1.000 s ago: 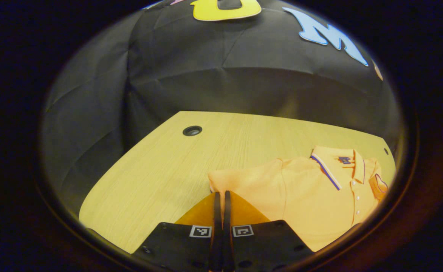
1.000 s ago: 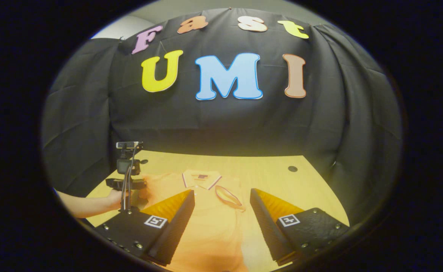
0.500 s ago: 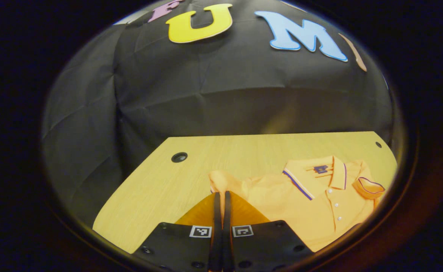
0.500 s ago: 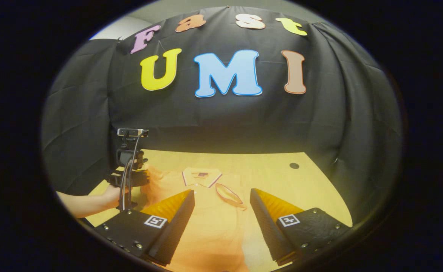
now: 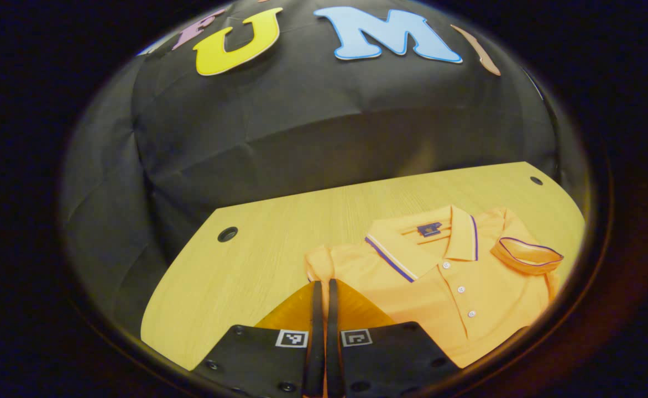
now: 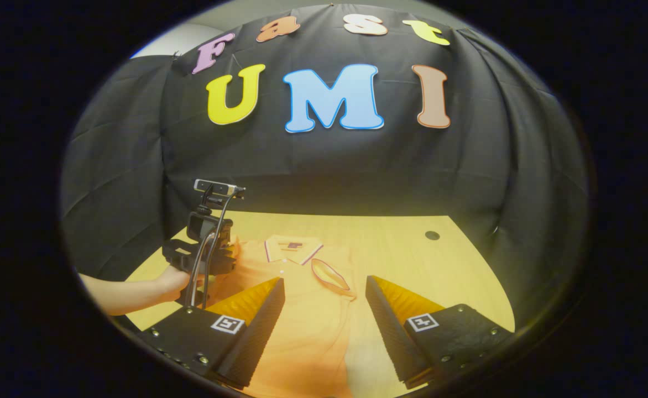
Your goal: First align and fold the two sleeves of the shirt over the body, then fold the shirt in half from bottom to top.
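An orange polo shirt (image 5: 456, 287) lies face up on the wooden table (image 5: 257, 260), collar toward the wall. One sleeve (image 5: 526, 255) is folded over the chest. My left gripper (image 5: 322, 284) is shut on the other sleeve (image 5: 319, 260), whose edge bunches up at the fingertips. In the right gripper view a hand holds that left gripper (image 6: 221, 260) at the shirt's (image 6: 307, 315) left shoulder, with the sleeve lifted. My right gripper (image 6: 324, 296) hovers open above the shirt's body, nothing between its fingers, and the folded sleeve (image 6: 332, 275) lies just beyond it.
Round cable holes (image 5: 227, 234) (image 5: 536, 180) sit near the table's far corners; one hole (image 6: 432, 235) is beyond the right gripper. The black cloth wall stands close behind the table's far edge. Bare wood (image 6: 412, 260) lies right of the shirt.
My left gripper has carried the sleeve up and inward toward the shirt's body, turning so that the collar comes nearer the view's centre. The right gripper has stayed open and nearly still.
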{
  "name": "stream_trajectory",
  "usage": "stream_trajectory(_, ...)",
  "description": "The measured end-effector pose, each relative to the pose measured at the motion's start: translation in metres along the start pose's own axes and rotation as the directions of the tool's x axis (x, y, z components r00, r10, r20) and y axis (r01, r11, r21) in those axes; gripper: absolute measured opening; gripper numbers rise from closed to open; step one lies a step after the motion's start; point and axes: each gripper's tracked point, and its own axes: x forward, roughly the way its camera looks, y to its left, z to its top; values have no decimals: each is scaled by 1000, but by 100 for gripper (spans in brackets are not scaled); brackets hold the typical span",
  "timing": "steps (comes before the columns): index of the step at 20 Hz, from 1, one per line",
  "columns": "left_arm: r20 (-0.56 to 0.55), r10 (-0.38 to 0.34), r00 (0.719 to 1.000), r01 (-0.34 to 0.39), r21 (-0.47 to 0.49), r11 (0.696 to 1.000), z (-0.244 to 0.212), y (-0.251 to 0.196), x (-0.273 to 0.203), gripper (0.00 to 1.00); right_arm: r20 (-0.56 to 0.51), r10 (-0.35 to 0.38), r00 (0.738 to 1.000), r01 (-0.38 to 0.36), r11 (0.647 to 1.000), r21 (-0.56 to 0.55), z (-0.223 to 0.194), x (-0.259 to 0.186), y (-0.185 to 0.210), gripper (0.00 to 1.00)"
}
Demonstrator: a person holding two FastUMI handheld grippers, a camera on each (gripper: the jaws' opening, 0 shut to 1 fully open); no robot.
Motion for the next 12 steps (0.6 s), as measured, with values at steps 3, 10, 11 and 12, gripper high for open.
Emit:
stream_trajectory(3,-26,15,1000,-14,34,999,-9,-8,4,13,-14,20,1000,-20,999,-25,-10,9,-9,92)
stream_trajectory(10,-37,-5,999,7,39,999,-11,-32,-13,52,-50,106,993,-111,989,-96,-29,23,-20,90)
stream_trajectory(11,-33,-7,999,8,30,1000,-11,-34,-19,58,-59,119,991,-125,987,-97,-33,23,-20,92)
stream_trajectory(12,-27,-13,1000,13,12,1000,-10,-37,-26,65,-62,127,990,-132,987,-96,-34,21,-18,92)
